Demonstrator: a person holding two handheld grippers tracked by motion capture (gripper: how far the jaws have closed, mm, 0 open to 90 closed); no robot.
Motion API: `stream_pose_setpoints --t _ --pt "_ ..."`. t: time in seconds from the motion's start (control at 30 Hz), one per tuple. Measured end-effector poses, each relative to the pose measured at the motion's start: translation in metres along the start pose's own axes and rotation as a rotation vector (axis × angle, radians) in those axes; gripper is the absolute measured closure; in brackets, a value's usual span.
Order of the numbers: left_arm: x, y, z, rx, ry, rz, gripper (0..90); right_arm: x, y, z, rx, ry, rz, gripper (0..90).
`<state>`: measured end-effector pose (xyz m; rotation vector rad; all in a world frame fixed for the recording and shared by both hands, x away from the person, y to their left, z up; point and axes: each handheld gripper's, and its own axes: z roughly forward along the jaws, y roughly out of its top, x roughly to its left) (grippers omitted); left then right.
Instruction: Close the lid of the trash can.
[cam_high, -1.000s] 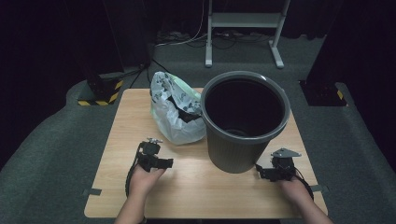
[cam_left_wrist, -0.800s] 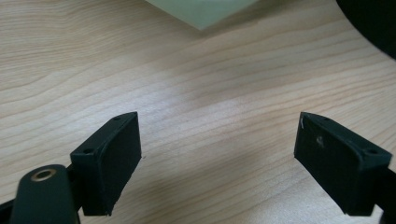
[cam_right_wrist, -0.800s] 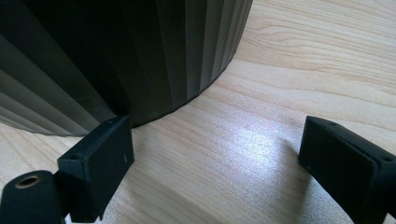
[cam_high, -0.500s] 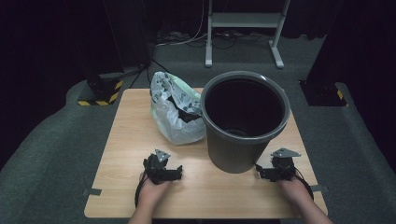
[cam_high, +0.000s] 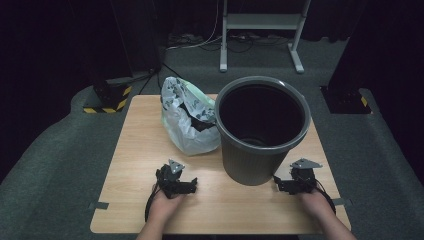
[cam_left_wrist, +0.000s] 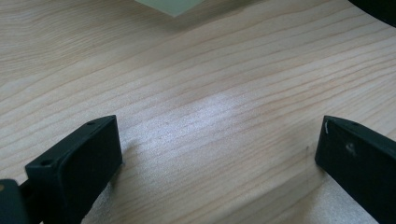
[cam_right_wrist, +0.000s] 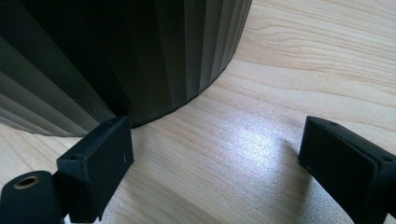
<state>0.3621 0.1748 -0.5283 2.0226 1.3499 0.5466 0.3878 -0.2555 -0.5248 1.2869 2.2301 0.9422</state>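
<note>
Left tool (cam_high: 194, 186): I have it resting low on the desk (cam_high: 135, 150) near the front edge, in front of the bag; its jaws have just been opening and now stand wide apart with only bare wood between them
Right tool (cam_high: 278, 184): I hold it on the desk at the front right, just beside the foot of the bin, jaws spread wide and gripping nothing
Bin (cam_high: 262, 134): grey, ribbed, round, standing upright on the right half of the desk, mouth open and dark inside; in the right gripper view its ribbed wall (cam_right_wrist: 116, 51) sits just beyond my left-hand jaw
Bag (cam_high: 189, 116): pale crumpled plastic with something dark inside, lying on the desk and touching the bin's left side; a pale corner shows at the top edge of the left gripper view (cam_left_wrist: 173, 5)
Hands: 1 on each tool, forearms coming in from the near edge
Desk: light wood grain, 2 things on it besides the tools
</note>
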Motion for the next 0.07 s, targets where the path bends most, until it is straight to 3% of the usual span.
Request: stream_pose_setpoints --t 0.07 --pt "0.0002 0.0002 0.0003 0.0 -0.003 0.0 0.4 0.0001 0.0 0.0 0.0 0.0 0.0 9.7"
